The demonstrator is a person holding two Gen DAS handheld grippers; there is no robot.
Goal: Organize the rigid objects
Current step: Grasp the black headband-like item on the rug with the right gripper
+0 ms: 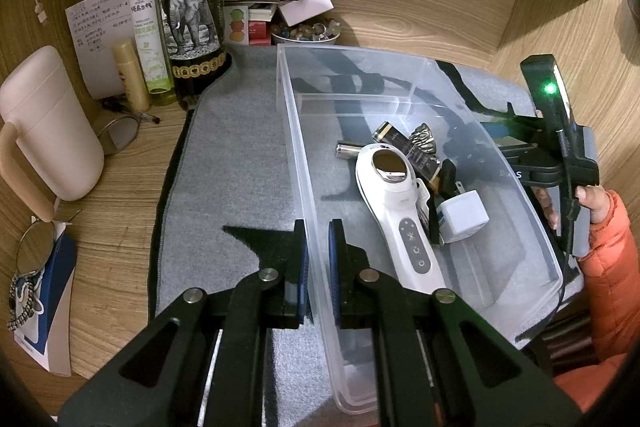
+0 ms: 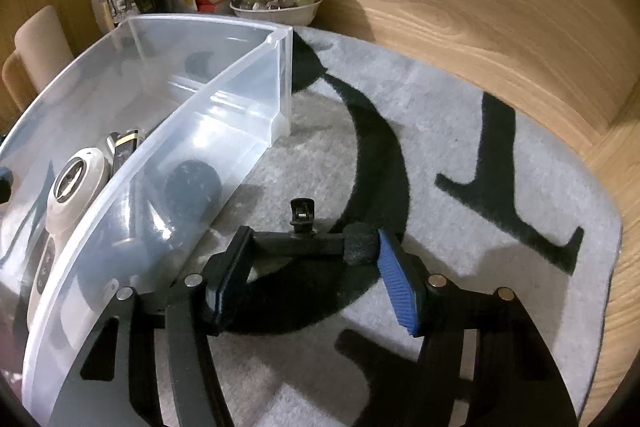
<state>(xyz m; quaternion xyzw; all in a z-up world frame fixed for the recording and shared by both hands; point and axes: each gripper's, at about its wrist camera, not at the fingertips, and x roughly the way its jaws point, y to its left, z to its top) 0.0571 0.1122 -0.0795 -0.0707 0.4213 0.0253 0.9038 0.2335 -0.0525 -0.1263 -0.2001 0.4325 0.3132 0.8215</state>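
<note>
A clear plastic bin (image 1: 292, 131) stands on a grey mat. In it lie a white handheld device (image 1: 394, 203), a white charger cube (image 1: 462, 215), a dark battery pack (image 1: 408, 143) and a small silver cylinder (image 1: 346, 150). My left gripper (image 1: 318, 259) is shut on the bin's left wall. My right gripper (image 2: 310, 267) holds a black clip microphone (image 2: 316, 241) with a foam tip between its pads, beside the bin's right wall (image 2: 224, 115). In the left wrist view the right gripper (image 1: 516, 143) sits just outside the bin's right side.
A wine bottle (image 1: 192, 15), a spray bottle (image 1: 148, 27), a small tube (image 1: 130, 75), a pink mug (image 1: 48, 131), glasses (image 1: 120, 135), a bowl of stones (image 2: 276, 5), papers and boxes crowd the back left. Wooden walls enclose the desk.
</note>
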